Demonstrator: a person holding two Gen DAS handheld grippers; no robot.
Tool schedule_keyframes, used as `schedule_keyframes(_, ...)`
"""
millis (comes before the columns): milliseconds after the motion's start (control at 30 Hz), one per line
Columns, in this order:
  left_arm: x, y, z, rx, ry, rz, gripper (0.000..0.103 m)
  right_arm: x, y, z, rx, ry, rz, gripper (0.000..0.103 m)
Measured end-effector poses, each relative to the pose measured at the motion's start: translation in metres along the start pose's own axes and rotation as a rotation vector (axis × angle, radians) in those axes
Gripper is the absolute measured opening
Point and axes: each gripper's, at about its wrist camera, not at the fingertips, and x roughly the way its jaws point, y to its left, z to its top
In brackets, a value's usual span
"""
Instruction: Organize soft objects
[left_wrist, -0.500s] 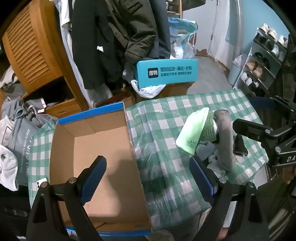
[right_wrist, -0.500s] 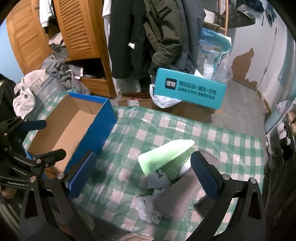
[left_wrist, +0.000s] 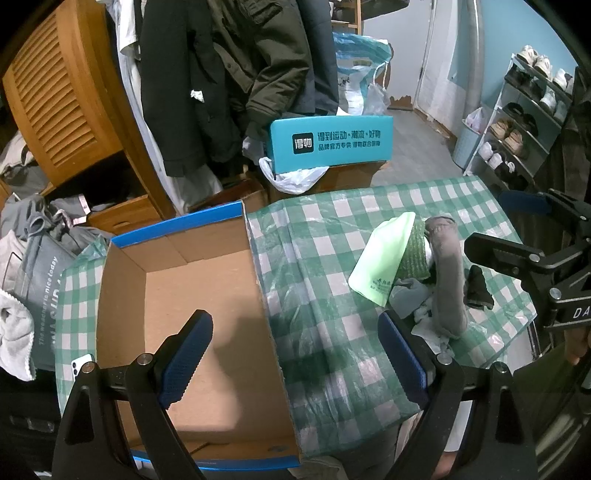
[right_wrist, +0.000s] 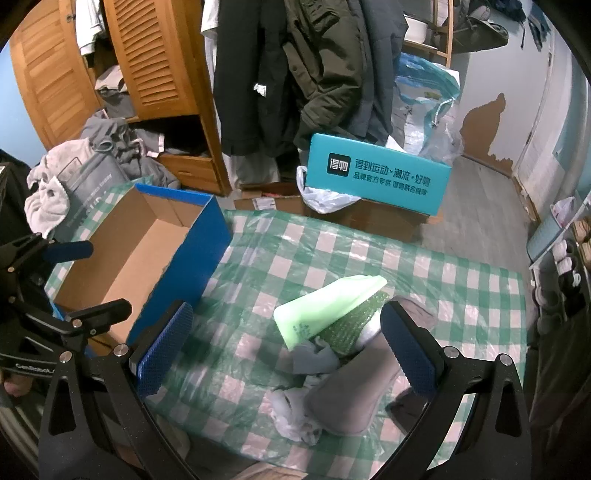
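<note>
Partly, the grey sock hides crumpled cloths.

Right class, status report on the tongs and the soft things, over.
Left tongs open, right tongs open. Sock pile loose on tablecloth. Box empty.

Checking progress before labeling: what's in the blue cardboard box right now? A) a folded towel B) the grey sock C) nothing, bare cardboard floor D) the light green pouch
C: the blue cardboard box shows only bare floor in both views, while the grey sock and light green pouch lie in the pile on the checked tablecloth; both grippers are open and hold nothing.
</note>
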Motion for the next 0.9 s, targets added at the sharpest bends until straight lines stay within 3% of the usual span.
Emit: schedule_keyframes(900,0.0004,-0.0013,-0.0013,0.001,0.002,0.001,0.092,0.0001,-0.0012,-0.0007,-0.003,-0.008,-0.009,0.101)
